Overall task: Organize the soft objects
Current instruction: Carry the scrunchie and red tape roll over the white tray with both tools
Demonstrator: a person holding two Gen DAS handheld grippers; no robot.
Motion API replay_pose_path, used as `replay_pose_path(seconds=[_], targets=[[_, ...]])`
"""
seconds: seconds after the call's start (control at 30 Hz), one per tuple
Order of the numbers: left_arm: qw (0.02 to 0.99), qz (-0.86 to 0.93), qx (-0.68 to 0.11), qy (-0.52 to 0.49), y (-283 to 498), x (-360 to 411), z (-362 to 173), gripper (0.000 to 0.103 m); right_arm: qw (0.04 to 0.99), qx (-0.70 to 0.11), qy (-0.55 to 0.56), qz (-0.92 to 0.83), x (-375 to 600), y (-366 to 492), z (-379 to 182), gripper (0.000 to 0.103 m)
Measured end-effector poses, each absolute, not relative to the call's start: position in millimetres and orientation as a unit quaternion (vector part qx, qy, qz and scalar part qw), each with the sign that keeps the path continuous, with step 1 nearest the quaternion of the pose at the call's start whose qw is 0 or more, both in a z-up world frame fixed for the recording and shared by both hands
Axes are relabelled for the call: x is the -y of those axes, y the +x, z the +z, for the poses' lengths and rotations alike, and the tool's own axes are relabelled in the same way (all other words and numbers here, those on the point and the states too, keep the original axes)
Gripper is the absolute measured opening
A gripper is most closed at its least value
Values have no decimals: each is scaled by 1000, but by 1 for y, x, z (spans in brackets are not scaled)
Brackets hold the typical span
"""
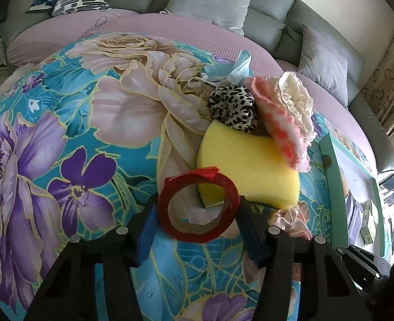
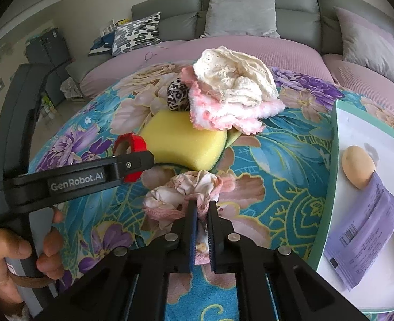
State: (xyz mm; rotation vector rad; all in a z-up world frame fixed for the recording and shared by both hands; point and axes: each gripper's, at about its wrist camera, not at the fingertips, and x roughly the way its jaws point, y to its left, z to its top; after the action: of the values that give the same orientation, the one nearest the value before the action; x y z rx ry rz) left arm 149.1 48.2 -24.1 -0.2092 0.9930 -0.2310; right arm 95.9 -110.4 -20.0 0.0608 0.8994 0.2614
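Note:
My left gripper is shut on a red tape roll, held just above the floral cloth; it also shows in the right wrist view. My right gripper is shut on a pink satin scrunchie, also seen in the left wrist view. Behind lie a yellow sponge, a leopard scrunchie, a pink and cream knitted cloth and a light blue mask.
A green-rimmed tray at the right holds a beige egg-shaped sponge, a purple packet and small boxes. A grey sofa with cushions curves behind the table. My left hand and gripper body cross the right view's left side.

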Motion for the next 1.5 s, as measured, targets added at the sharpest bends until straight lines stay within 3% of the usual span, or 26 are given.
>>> replay_pose_path(seconds=[0.4,0.77,1.1,1.5], targets=[[886,-100,-445,-89,140,-53,1,57,895,-425,39,131,116,92,-12,7],[921,-102,-369,-72,117,-45,50,57,928,-349,70,113,141,72,35,7],[929,-132,-343,-36,106,-5,70,57,947,-287,110,95,179,55,72,7],[915,-184,-358,19,108,70,73,57,953,-264,150,-6,255,47,74,7]])
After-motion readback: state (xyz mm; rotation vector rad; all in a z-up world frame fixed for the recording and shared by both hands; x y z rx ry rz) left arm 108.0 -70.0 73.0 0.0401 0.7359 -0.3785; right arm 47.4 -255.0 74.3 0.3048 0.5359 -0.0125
